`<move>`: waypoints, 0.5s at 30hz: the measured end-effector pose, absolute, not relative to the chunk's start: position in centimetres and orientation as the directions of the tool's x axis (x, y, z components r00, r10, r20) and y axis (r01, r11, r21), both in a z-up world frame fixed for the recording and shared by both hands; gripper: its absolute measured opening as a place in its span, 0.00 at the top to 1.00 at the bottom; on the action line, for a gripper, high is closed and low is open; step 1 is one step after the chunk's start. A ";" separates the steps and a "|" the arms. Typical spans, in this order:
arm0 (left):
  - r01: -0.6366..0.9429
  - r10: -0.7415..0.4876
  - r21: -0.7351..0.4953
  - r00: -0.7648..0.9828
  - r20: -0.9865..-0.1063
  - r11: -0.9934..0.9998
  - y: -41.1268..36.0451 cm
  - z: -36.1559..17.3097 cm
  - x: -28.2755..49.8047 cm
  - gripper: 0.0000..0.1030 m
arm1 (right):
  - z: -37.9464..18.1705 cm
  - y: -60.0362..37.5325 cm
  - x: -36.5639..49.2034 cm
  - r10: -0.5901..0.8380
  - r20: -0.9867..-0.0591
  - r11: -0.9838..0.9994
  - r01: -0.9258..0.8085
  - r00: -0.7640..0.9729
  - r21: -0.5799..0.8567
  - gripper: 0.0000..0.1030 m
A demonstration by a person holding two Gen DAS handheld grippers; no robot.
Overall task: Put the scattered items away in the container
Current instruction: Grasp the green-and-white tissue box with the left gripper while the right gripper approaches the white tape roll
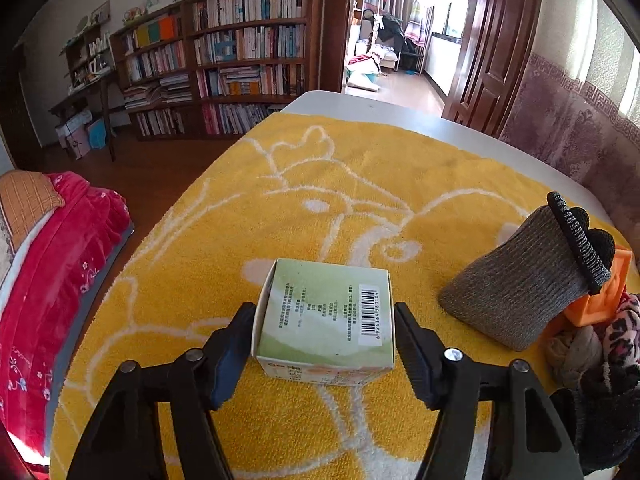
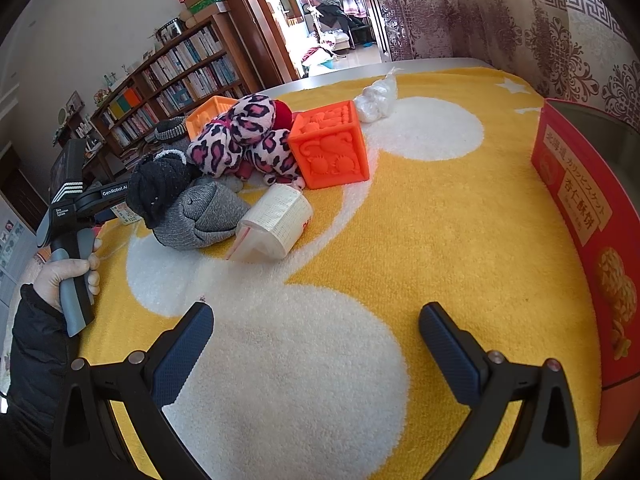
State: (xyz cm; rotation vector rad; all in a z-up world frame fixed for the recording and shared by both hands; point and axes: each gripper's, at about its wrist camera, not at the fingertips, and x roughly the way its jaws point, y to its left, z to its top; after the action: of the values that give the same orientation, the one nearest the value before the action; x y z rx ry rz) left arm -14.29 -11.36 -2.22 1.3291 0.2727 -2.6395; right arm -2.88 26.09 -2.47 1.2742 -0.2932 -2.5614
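Observation:
My left gripper (image 1: 324, 336) is shut on a small green-and-white carton (image 1: 326, 314) with a barcode, holding it by its two sides just over the yellow towel (image 1: 280, 200). A grey knit glove (image 1: 516, 292) with a black cuff lies to its right. My right gripper (image 2: 316, 336) is open and empty above the towel (image 2: 440, 240). Ahead of it lie a clear bag with a printed label (image 2: 276, 228), a grey glove (image 2: 200, 220), a black knit item (image 2: 160, 184), leopard-print fabric (image 2: 244, 136) and an orange embossed cube (image 2: 330, 144). The red box container (image 2: 580, 216) stands at the right.
A second orange cube (image 2: 208, 114) sits behind the fabric pile, and a white plastic bag (image 2: 376, 98) lies at the far side. The towel covers a white table (image 1: 360, 104). A bookshelf (image 1: 224, 56), a red bed (image 1: 60, 264) and patterned curtains (image 2: 520, 20) surround it.

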 end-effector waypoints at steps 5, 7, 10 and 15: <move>0.216 -0.049 -0.107 -0.611 -0.790 -0.970 -11.3 -1.9 -13.8 0.47 | -2.2 26.0 -2.8 -0.320 -0.742 -0.946 0.150 -0.590 0.288 0.00; 0.202 -0.047 -0.106 -0.634 -0.772 -0.974 -10.9 -1.3 -13.2 0.47 | -1.7 25.9 -2.8 -0.321 -0.734 -0.946 0.160 -0.598 0.283 0.00; 0.173 -0.030 -0.117 -0.671 -0.741 -0.978 -10.2 0.0 -12.3 0.47 | -0.7 25.7 -2.7 -0.327 -0.717 -0.944 0.174 -0.616 0.281 0.00; 0.113 0.034 -0.161 -0.711 -0.703 -0.980 -9.2 1.4 -11.2 0.47 | 0.6 25.3 -3.9 -0.314 -0.707 -0.947 0.159 -0.633 0.279 0.00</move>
State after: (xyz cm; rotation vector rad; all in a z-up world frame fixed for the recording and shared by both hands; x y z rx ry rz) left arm -11.22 -9.23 1.40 1.1769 0.2988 -2.8506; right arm -3.91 25.30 0.64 1.1827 -0.2768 -2.6084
